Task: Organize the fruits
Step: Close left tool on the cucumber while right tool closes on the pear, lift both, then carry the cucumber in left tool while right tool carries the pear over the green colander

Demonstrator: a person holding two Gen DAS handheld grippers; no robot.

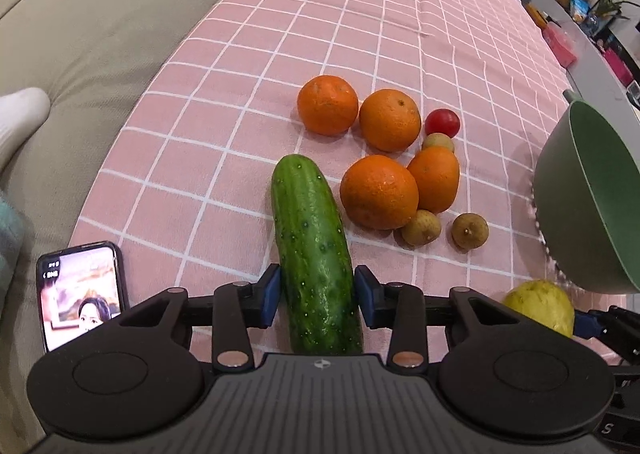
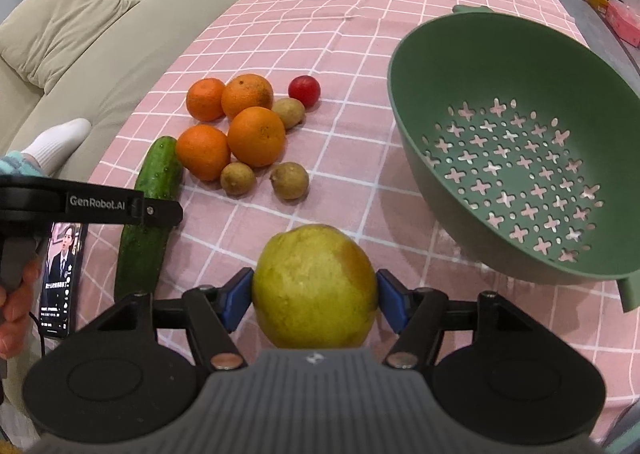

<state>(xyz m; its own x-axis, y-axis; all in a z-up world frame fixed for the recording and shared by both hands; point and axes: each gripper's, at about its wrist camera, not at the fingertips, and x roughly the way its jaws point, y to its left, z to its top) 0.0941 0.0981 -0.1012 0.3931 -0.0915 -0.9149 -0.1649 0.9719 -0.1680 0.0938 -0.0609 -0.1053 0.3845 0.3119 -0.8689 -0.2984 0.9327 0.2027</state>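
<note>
Jaws clamp cucumber (image 1: 316, 254) and pear (image 2: 316, 286); green colander (image 2: 404, 102) holds nothing.

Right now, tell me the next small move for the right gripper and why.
Probably lift the yellow-green fruit and carry it over the green colander: the right gripper seems closed on it, and the colander looks empty beside it.

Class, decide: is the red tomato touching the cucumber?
Apart. The left wrist view shows the tomato lying beyond the oranges, with bare tablecloth and fruit between it and the cucumber.
</note>
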